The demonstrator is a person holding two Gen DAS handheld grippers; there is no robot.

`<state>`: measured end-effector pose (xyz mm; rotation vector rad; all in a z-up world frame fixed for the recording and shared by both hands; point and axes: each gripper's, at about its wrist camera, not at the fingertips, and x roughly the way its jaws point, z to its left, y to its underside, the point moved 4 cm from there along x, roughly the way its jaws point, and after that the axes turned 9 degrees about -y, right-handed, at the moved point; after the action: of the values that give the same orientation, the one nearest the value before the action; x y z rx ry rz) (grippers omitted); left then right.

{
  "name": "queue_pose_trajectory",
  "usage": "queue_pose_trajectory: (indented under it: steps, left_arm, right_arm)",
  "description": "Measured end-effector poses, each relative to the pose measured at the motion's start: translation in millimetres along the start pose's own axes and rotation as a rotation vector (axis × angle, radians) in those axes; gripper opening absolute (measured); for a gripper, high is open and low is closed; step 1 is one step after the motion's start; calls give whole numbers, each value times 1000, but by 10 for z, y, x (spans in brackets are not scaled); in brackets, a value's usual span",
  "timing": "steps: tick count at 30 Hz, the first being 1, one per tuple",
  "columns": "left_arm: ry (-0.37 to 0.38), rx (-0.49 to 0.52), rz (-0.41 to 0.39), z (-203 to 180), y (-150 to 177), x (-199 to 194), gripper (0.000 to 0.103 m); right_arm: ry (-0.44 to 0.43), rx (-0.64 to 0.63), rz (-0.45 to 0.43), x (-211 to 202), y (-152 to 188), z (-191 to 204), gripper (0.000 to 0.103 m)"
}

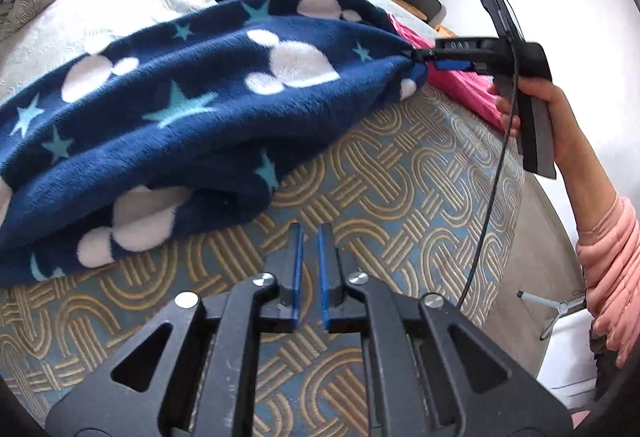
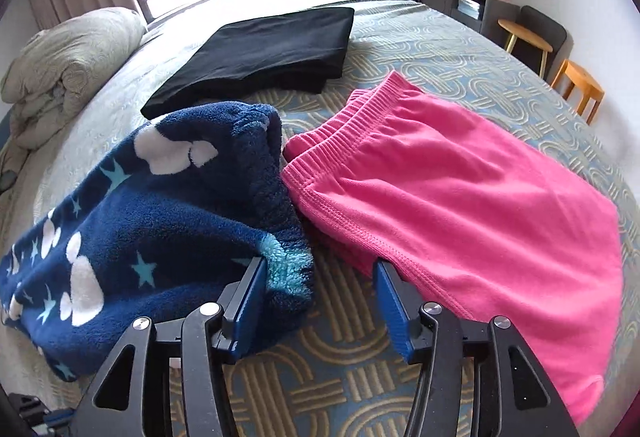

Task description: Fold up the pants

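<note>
1. Left wrist view: the left tongs (image 1: pixel 311 237) are hovering over the patterned bed cover (image 1: pixel 400 173) with their blue pads standing only a narrow slit apart, nothing lying between them.
2. Same view: the navy fleece pants (image 1: pixel 180 117), printed with stars and white shapes, are lying bunched on the bed near its side edge. At their far corner the right tongs (image 1: pixel 420 61), carried in a person's hand (image 1: pixel 536 117), are meeting the fabric; whether the cloth is pinched there cannot be told from this view.
3. Right wrist view: the right tongs (image 2: pixel 320 277) are standing about half open, the left pad touching the hem of the navy fleece pants (image 2: pixel 140 229), the right pad lying just beside the pink pants (image 2: pixel 460 205). Nothing is being squeezed between the pads.
4. Same view: a folded black garment (image 2: pixel 260 53) is lying farther in on the bed cover (image 2: pixel 440 49), and a rolled quilt (image 2: pixel 68 61) is sitting towards the bed's far left edge.
</note>
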<state>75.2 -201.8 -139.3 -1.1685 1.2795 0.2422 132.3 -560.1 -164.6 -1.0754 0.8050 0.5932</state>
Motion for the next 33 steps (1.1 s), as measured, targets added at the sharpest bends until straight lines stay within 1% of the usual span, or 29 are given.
queue_pose_trajectory:
  steps: [1, 2, 3, 4, 5, 7, 8, 10, 12, 13, 14, 15, 17, 19, 20, 21, 22, 23, 25, 27, 29, 31, 33]
  left_arm:
    - [-16, -25, -16, 93, -44, -29, 43]
    - [-31, -54, -33, 187, -77, -41, 55]
    - [-47, -85, -46, 273, -140, -26, 56]
    - [-45, -107, -44, 325, -180, -7, 56]
    - [-27, -122, -18, 387, -211, 37, 56]
    - [-9, -153, 35, 439, -240, 155, 56]
    - [4, -165, 49, 445, -258, 207, 56]
    - [4, -175, 52, 461, -271, 265, 56]
    - [-5, -187, 36, 474, -300, 326, 56]
    - [-3, -206, 34, 487, -332, 359, 43]
    - [3, -222, 33, 458, -356, 401, 21]
    - [0, -234, 32, 438, -379, 416, 17]
    - [-10, -232, 6, 413, -410, 357, 14]
    - [-9, -190, -47, 307, -379, 166, 14]
    - [-12, -157, -77, 267, -336, 43, 14]
    - [-12, -130, -88, 238, -281, -12, 14]
    - [-10, -104, -75, 220, -191, -31, 14]
    - [-8, -94, -54, 225, -126, 1, 14]
    - [-9, -111, -7, 279, -12, 142, 14]
    - [5, -151, 20, 325, 15, 256, 14]
    - [-3, -137, 9, 296, -8, 271, 14]
    - [-11, -112, 3, 267, -29, 272, 14]
    - [-8, -112, 1, 255, -2, 263, 14]
  right_arm:
    - [11, -8, -11, -53, 1, 26, 55]
    - [23, -17, -27, -105, 5, 52, 55]
    - [41, -28, -46, -164, 8, 84, 55]
    - [56, -42, -64, -220, 9, 126, 56]
    - [59, -56, -76, -255, 10, 170, 57]
    - [39, -83, -89, -304, 18, 272, 58]
    - [32, -93, -92, -318, 22, 317, 58]
    - [15, -117, -95, -332, 26, 416, 58]
    - [-6, -150, -92, -319, 18, 513, 59]
    - [-9, -166, -93, -296, 10, 559, 61]
    - [-8, -180, -93, -258, -1, 599, 63]
    - [1, -189, -92, -201, -9, 638, 64]
    - [12, -194, -80, -84, -26, 678, 64]
    - [33, -197, -54, 66, -37, 665, 64]
    - [70, -197, -41, 136, -38, 619, 64]
    - [118, -191, -22, 210, -33, 544, 64]
    - [143, -172, -1, 276, -18, 451, 65]
    - [113, -132, 11, 300, 3, 362, 66]
    - [18, 0, 13, 263, 19, 202, 66]
    - [-1, 66, -8, 191, -22, 128, 66]
    - [15, 52, -52, 104, -143, 157, 66]
    - [36, 14, -76, 78, -302, 241, 66]
    - [33, -38, -88, 119, -484, 364, 66]
